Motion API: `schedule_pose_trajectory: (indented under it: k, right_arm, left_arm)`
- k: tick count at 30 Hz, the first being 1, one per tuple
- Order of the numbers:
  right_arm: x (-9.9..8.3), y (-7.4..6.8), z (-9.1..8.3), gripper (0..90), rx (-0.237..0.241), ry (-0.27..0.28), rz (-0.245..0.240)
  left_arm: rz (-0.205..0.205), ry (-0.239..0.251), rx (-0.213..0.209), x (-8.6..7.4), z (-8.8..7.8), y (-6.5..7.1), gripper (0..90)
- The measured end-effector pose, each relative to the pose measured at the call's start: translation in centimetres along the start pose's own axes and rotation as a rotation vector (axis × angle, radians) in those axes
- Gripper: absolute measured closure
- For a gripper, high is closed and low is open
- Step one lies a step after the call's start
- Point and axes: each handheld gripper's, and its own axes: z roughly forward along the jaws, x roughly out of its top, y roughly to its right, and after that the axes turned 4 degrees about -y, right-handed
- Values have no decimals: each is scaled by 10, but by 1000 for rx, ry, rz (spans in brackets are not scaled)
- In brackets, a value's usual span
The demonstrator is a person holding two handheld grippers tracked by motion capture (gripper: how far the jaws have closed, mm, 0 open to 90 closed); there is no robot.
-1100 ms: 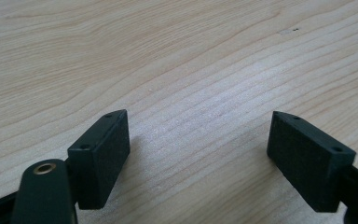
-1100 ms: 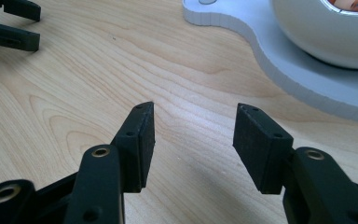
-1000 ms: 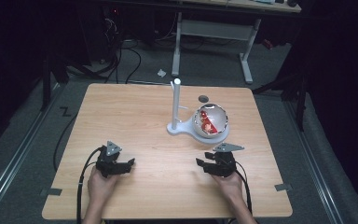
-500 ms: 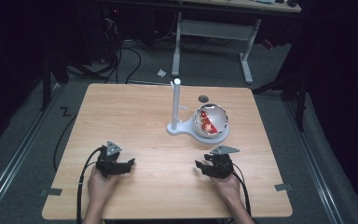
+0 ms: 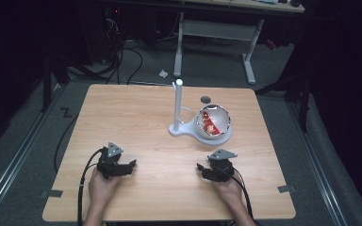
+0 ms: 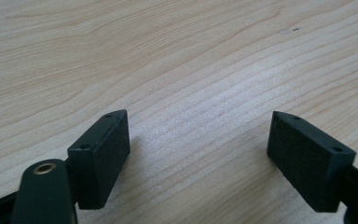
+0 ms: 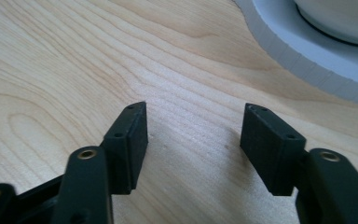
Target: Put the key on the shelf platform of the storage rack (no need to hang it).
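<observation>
Right gripper now nearer the person, jaws apart over table.

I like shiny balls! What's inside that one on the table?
Inside the shiny ball something red and white shows, too small to name. The rest of its inside is hidden by glare.

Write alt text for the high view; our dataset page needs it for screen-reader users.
A person's two hands rest on a wooden table, the left gripper and right gripper both open and empty. Beyond the right one, a white stand holds a shiny bowl with red contents.
</observation>
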Motion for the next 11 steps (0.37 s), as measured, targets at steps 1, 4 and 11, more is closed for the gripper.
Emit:
schedule_pose_trajectory:
  k: [1, 4, 11]
  right_arm:
    - [0, 1, 0, 400, 2, -4, 7]
    - [0, 2, 1, 382, -2, -6, 13]
    - [0, 2, 1, 381, -1, -6, 9]
  left_arm:
    - [0, 0, 0, 0, 0, 0, 214]
    - [1, -1, 0, 0, 0, 0, 214]
    - [0, 0, 0, 0, 0, 0, 213]
